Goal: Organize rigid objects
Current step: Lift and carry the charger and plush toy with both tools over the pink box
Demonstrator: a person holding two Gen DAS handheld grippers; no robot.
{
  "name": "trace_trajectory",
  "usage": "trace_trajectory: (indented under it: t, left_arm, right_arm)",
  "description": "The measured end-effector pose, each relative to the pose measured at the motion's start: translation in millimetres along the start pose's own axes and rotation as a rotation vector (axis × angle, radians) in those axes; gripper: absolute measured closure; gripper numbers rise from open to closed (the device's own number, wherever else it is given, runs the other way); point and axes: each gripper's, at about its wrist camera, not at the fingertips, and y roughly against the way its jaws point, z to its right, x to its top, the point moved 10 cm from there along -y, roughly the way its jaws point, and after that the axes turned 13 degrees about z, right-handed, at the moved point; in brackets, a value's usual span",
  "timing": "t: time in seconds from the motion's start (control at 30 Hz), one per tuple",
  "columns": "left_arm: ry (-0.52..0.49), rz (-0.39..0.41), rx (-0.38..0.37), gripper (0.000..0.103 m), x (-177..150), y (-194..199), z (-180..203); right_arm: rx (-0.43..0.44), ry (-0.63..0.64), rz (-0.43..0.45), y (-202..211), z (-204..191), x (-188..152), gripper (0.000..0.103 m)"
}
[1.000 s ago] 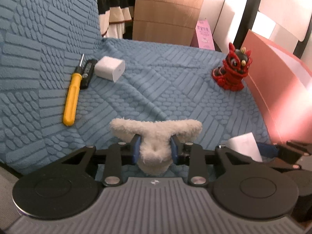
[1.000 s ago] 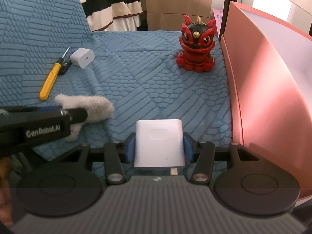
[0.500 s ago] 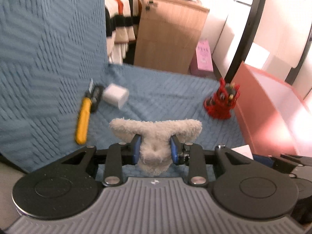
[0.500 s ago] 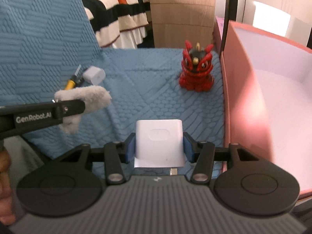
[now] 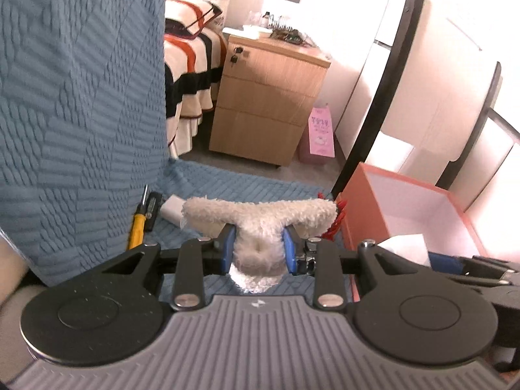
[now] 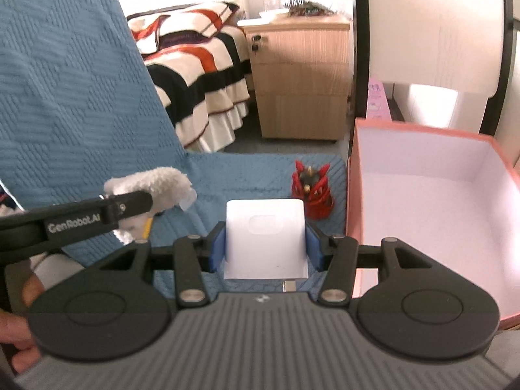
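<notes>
Left wrist view: our left gripper (image 5: 259, 249) clenches a fluffy white plush piece (image 5: 260, 217) between its blue fingers (image 5: 227, 247), held above the blue quilted cover (image 5: 81, 130). Behind it lie a yellow screwdriver (image 5: 136, 227) and a white charger (image 5: 174, 209). Our right gripper (image 6: 266, 247) grasps a white adapter block (image 6: 266, 237) just left of the pink box (image 6: 422, 214), with the red lion figurine (image 6: 312, 191) beyond.

The fluffy white toy (image 5: 260, 217) hides most of the red lion figurine (image 5: 338, 217) at three o'clock and part of the white charger (image 5: 172, 208) at nine. The pink box (image 6: 422, 221) is cut off at the right edge.
</notes>
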Motion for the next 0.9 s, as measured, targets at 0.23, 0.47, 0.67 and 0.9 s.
trace_trajectory:
  t: [0.23,0.47,0.67,0.9]
  left_arm:
    - [0.017,0.032,-0.025,0.068,28.1,16.9,28.8]
    - [0.034,0.042,-0.068,0.068,45.5,26.9,65.9]
    - [0.045,0.041,-0.119,0.067,54.7,22.7,105.5]
    - [0.036,0.016,-0.176,0.068,63.9,-1.0,156.8]
  right_arm:
    - [-0.025,-0.009,0.053,26.2,16.0,28.0,0.05]
    - [-0.039,-0.007,0.089,42.8,33.9,50.2,0.05]
    - [-0.067,-0.012,0.125,58.5,59.6,69.2,0.05]
    - [-0.126,-0.041,0.146,63.4,102.3,73.1,0.05]
